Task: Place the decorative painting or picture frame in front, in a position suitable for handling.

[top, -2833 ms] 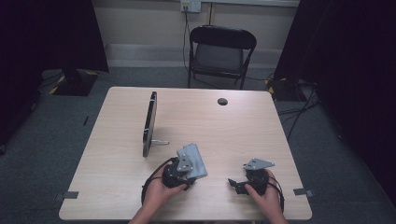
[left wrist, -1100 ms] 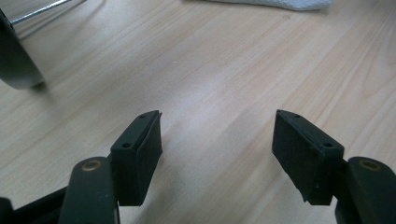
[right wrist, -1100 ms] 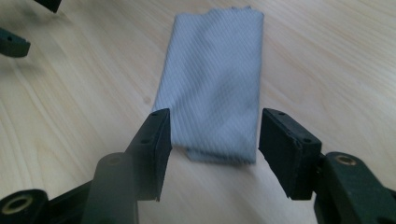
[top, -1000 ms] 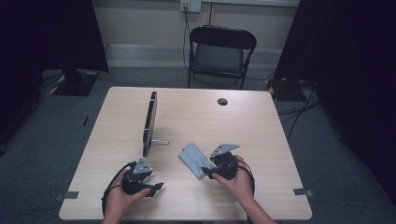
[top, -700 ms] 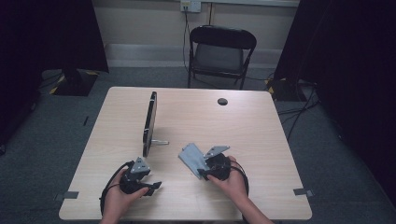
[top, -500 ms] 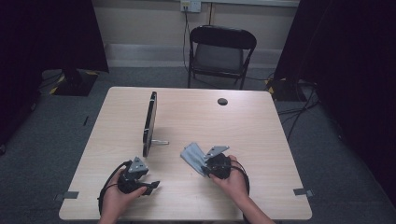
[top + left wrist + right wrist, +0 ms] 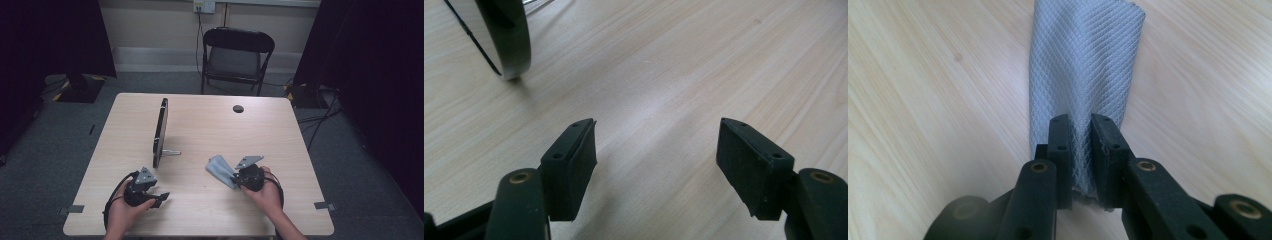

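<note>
A grey woven cloth (image 7: 219,167) lies crumpled on the pale wooden table (image 7: 210,130), right of centre near the front. My right gripper (image 7: 235,177) is shut on the cloth's near end. In the right gripper view the cloth (image 7: 1083,65) runs away from me as a folded strip, and the right gripper (image 7: 1080,145) pinches it between its pads, having just closed on it. My left gripper (image 7: 162,197) rests at the front left, apart from the cloth. In its own view the left gripper (image 7: 656,165) stands open over bare wood.
A thin dark panel (image 7: 160,131) stands on edge on a small foot at the table's left middle; its rounded rim (image 7: 509,40) shows near the left gripper. A small black round spot (image 7: 238,108) marks the far table. A folding chair (image 7: 235,55) stands behind.
The left hand let go of the cloth and moved to the front left. The right hand came in to the cloth from the right and closed its jaws on it.
</note>
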The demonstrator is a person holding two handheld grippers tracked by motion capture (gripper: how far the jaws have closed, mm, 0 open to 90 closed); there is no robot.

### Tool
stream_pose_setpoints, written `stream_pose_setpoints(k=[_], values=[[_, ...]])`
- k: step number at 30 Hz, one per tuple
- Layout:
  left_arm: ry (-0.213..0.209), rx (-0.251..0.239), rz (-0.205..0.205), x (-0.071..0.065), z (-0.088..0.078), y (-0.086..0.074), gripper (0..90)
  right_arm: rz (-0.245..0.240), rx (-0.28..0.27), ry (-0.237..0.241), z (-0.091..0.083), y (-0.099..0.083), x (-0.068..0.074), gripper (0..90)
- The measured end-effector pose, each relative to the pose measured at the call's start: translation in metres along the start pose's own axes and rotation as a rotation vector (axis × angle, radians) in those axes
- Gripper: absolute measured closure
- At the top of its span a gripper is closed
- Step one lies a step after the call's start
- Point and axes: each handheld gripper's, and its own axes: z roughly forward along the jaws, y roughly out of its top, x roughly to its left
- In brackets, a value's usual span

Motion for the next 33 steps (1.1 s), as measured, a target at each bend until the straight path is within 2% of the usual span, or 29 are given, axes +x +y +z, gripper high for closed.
stream_pose_setpoints(k=[1, 2, 4, 6, 12, 13, 15, 16, 18, 20, 25, 26, 28, 31, 32, 33], values=[[0.003, 0.002, -0.003, 0.000, 0.000, 0.000, 32.2, 0.000, 0.000, 0.000, 0.000, 0.000, 0.000, 80.1], [0.005, 0.006, 0.004, 0.001, 0.000, 0.000, 32.2, 0.028, -0.017, 0.011, -0.008, -0.006, -0.005, 80.1], [0.004, 0.005, -0.002, 0.001, 0.000, 0.000, 32.2, 0.031, -0.024, 0.004, -0.012, -0.009, -0.008, 80.1], [0.006, 0.006, -0.002, 0.001, 0.001, 0.000, 32.2, 0.042, -0.010, -0.018, -0.021, -0.020, -0.018, 79.9], [0.013, 0.001, -0.012, 0.003, 0.000, 0.000, 32.2, 0.075, -0.004, -0.035, -0.033, -0.040, -0.032, 79.1], [0.016, 0.002, -0.013, 0.004, -0.001, 0.000, 32.2, 0.087, -0.004, -0.023, -0.034, -0.046, -0.034, 78.3], [0.023, 0.005, -0.013, 0.006, -0.001, 0.000, 32.2, 0.087, 0.000, -0.027, -0.034, -0.047, -0.034, 77.5], [0.023, 0.003, -0.025, 0.005, -0.001, -0.001, 32.2, 0.094, 0.003, -0.032, -0.034, -0.051, -0.034, 75.0], [0.029, 0.002, -0.026, 0.006, -0.002, -0.001, 32.1, 0.109, -0.002, -0.022, -0.034, -0.054, -0.034, 73.4], [0.033, -0.002, -0.032, 0.006, -0.002, -0.001, 32.1, 0.103, 0.000, -0.037, -0.036, -0.054, -0.033, 67.7], [0.054, 0.000, -0.046, 0.011, -0.005, -0.002, 31.5, 0.110, -0.016, -0.042, -0.039, -0.057, -0.031, 64.0], [0.058, -0.005, -0.054, 0.012, -0.006, -0.002, 31.2, 0.100, -0.005, -0.044, -0.039, -0.056, -0.030, 59.5], [0.068, -0.012, -0.054, 0.013, -0.007, -0.002, 31.0, 0.106, 0.000, -0.059, -0.040, -0.056, -0.030, 59.4], [0.086, -0.019, -0.058, 0.016, -0.009, -0.001, 31.0, 0.113, -0.004, -0.049, -0.037, -0.058, -0.031, 59.5], [0.094, -0.028, -0.078, 0.017, -0.009, 0.000, 31.0, 0.113, -0.001, -0.049, -0.036, -0.059, -0.031, 59.6], [0.096, -0.031, -0.076, 0.018, -0.009, 0.001, 31.0, 0.109, -0.003, -0.048, -0.036, -0.060, -0.031, 59.6]])
